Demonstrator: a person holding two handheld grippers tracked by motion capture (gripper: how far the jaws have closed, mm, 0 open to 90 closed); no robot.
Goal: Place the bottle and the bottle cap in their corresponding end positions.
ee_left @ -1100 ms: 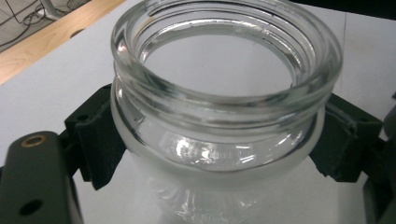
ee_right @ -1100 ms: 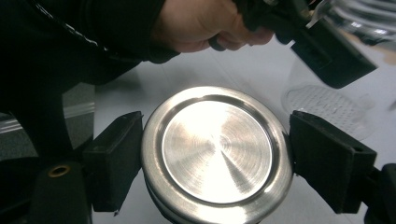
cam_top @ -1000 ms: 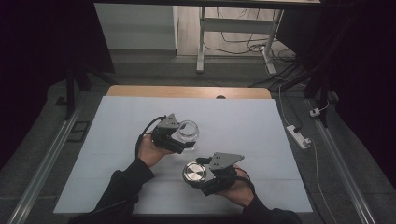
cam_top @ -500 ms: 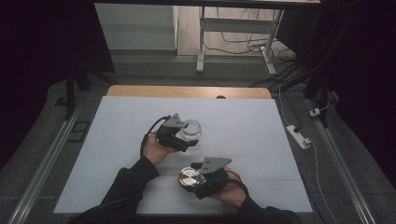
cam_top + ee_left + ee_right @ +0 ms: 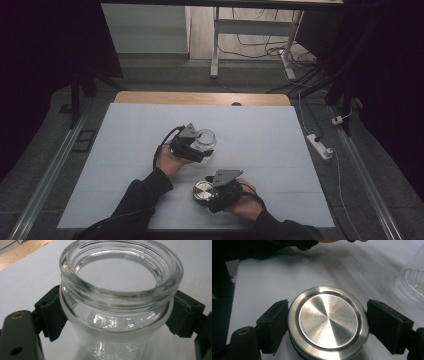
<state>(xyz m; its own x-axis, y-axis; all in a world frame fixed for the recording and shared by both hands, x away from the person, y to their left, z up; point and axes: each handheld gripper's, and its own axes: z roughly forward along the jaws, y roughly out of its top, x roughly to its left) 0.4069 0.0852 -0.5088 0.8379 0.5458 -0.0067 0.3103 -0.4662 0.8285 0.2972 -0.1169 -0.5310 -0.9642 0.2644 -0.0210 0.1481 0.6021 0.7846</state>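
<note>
high view overhead, gripper views close, table (image 5: 280, 135) shared

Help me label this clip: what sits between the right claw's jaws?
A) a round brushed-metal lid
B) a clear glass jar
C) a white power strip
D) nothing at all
A: in the right gripper view the black jaws of the right claw press on both sides of the round metal lid, while the glass jar is in the left claw.

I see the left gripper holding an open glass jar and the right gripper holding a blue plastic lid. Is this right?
Not quite. The lid in the right gripper is shiny silver metal, not blue plastic, as the right gripper view shows. The left gripper does hold the open glass jar.
</note>
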